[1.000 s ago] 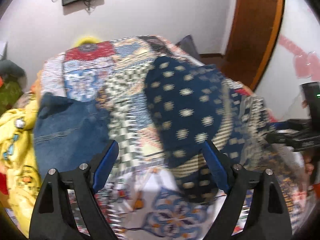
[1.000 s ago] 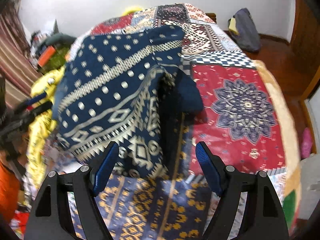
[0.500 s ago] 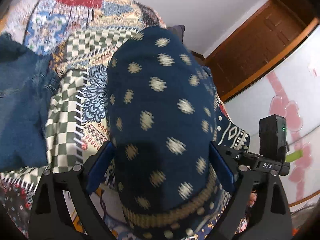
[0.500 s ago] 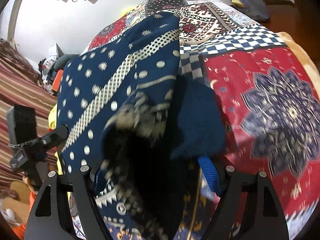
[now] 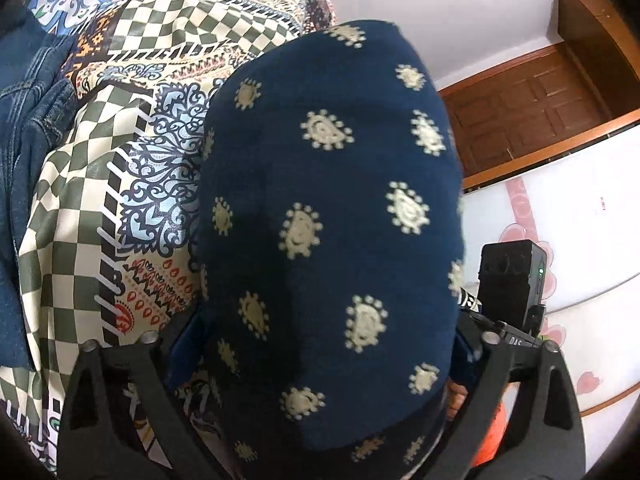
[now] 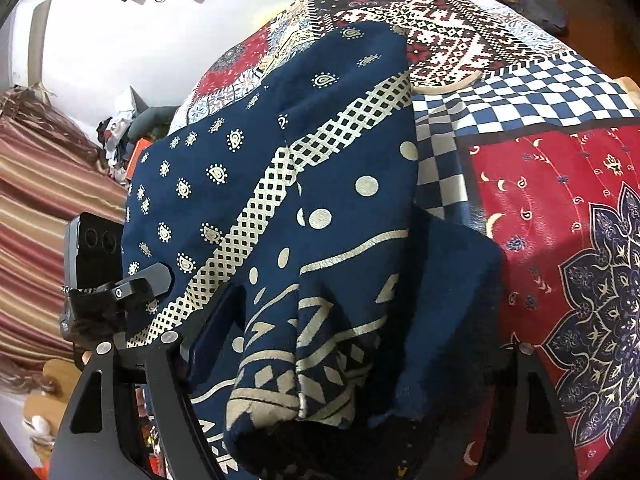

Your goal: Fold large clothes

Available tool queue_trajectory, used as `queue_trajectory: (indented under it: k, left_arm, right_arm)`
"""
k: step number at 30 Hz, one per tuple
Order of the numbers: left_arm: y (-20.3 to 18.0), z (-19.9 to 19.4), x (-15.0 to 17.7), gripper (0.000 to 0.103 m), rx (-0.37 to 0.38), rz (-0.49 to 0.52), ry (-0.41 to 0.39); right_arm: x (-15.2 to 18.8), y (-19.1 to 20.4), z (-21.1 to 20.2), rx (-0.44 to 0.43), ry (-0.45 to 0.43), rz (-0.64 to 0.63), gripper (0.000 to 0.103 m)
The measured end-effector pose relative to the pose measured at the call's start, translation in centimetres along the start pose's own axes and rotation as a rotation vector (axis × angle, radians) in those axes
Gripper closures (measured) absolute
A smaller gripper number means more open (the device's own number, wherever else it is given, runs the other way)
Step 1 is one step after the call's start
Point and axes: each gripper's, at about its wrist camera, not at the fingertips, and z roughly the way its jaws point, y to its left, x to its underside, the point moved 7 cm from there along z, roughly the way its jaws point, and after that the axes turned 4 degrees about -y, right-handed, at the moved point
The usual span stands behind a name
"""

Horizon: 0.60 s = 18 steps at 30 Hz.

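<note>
The navy patterned garment (image 6: 320, 208) lies bunched on the patchwork bedspread (image 6: 560, 208), its near edge filling both grippers. The left gripper (image 5: 324, 360) stands wide around a dark fold, grip unclear. The right gripper (image 6: 352, 344) has just been narrowing, cloth between its jaws; whether it pinches cannot be told. Blue jeans (image 5: 24, 160) lie left of the garment

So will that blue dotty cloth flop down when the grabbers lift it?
Probably yes. The blue cloth bunches into soft folds by the right gripper, so it looks floppy. It drapes over the quilt and likely sags between grips.
</note>
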Motion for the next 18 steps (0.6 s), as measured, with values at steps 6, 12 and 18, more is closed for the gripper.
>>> queue_trajectory:
  k: [6, 12, 18]
  left_arm:
    - [-1.8, -2.6, 0.3, 0.029, -0.022, 0.057, -0.029]
    - [-5.6, -7.5, -0.6, 0.034, 0.0, 0.156, -0.101]
    - [-8.1, -14.6, -2.0, 0.035, -0.01, 0.262, -0.212]
  right_arm:
    - [0.2, 2.4, -0.9, -0.037, -0.002, -0.043, 0.075]
    - [0.2, 7.3, -2.2, -0.037, -0.034, -0.138, 0.078]
    - [-0.4, 13.3, -3.1, -0.07, -0.089, -0.224, 0.079]
